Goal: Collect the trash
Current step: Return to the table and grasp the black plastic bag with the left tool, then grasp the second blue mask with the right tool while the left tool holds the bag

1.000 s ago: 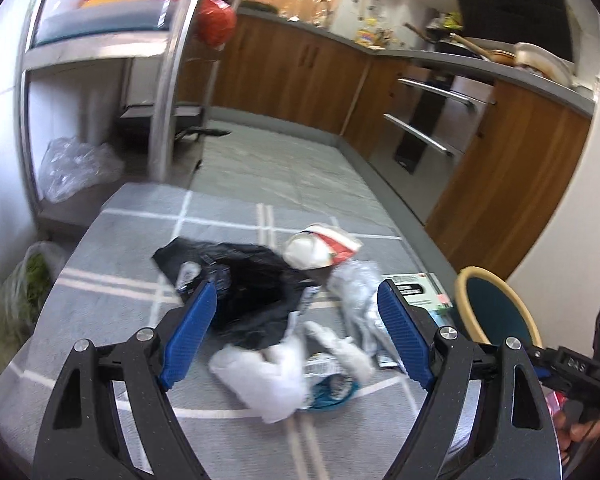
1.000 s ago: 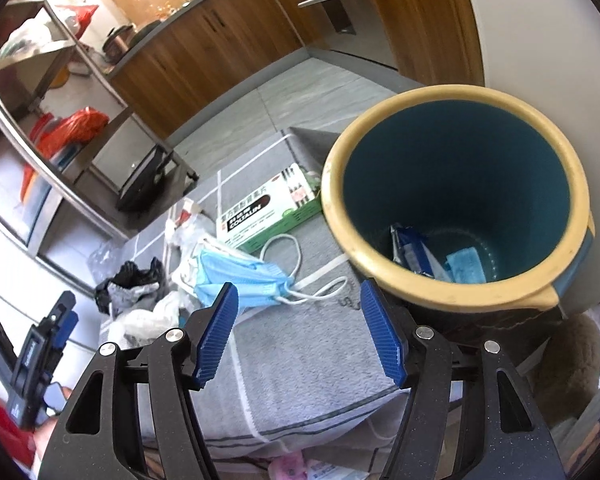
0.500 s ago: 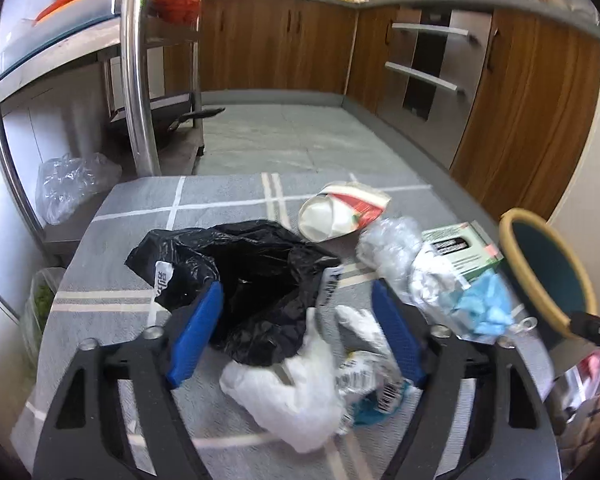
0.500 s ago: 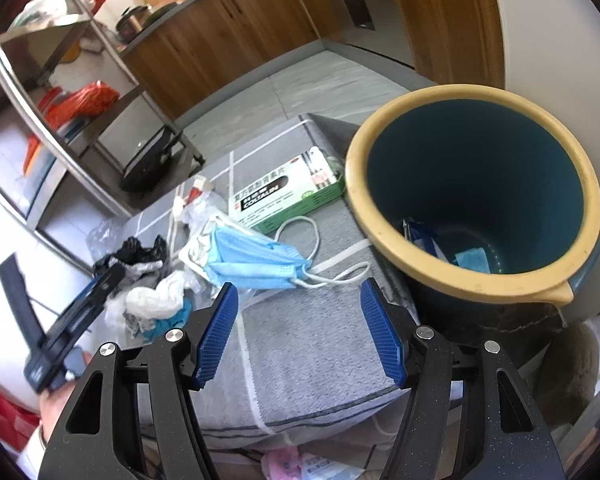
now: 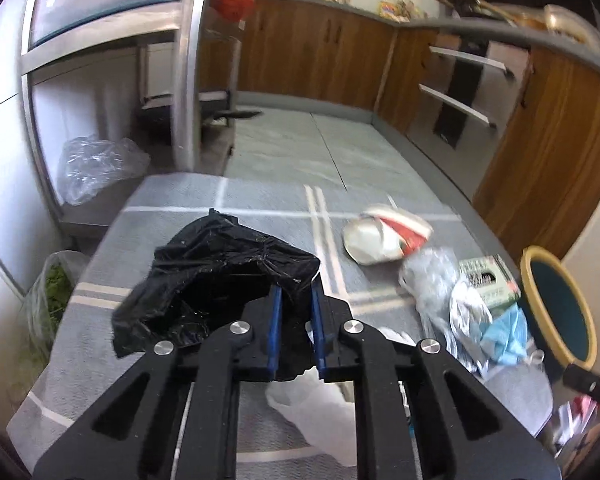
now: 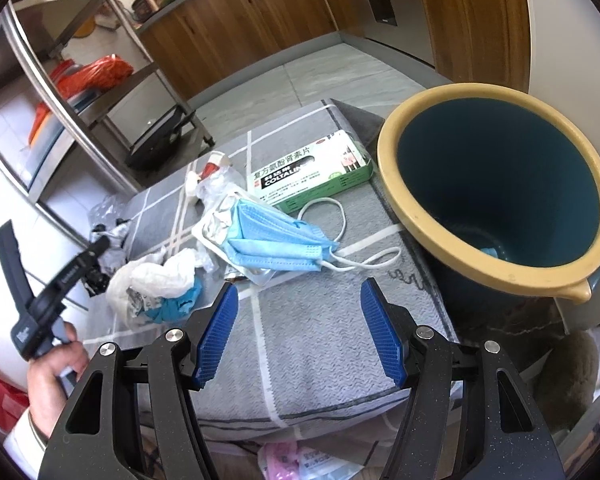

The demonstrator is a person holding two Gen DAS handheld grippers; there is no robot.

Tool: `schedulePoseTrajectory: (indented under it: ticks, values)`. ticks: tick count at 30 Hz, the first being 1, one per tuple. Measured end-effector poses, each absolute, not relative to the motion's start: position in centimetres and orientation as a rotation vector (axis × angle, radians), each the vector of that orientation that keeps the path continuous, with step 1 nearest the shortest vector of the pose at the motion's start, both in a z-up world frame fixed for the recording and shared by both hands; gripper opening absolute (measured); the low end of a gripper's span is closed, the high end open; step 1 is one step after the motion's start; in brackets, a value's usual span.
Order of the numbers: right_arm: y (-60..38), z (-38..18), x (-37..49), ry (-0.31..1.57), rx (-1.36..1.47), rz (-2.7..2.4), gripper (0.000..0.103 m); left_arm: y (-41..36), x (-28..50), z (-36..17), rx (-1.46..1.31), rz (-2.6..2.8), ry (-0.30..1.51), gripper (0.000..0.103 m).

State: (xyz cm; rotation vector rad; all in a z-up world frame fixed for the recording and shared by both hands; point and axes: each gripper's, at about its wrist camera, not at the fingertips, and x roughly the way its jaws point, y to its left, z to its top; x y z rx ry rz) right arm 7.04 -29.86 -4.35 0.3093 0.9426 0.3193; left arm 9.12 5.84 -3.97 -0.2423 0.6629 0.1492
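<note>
A crumpled black plastic bag lies on the grey checked cloth. My left gripper is shut on the bag's near right edge, with black film pinched between the blue pads. Around it lie a white plastic bag, a crushed paper cup, a clear wrapper, a green medicine box and a blue face mask. My right gripper hangs open over bare cloth, just short of the mask. The blue bin with a yellow rim stands to its right, with some scraps at the bottom.
A steel shelf rack with a clear bag on its low shelf stands at the far left. Wooden kitchen cabinets line the back and right. A bag of greens sits on the floor at the left. A hand holds the left gripper.
My left gripper has dropped forward onto the black bag and its jaws have gone from wide apart to shut on it. The right gripper has drifted slightly and stayed open.
</note>
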Motion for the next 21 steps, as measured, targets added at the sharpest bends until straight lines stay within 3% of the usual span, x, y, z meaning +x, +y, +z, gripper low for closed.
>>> schedulePoseTrajectory:
  ticks: [21]
  values:
    - [-27.7, -4.9, 8.3, 0.94, 0.216, 0.346, 0.065, 8.8, 4.5, 0.2, -0.356, 0.132, 0.512, 0.009]
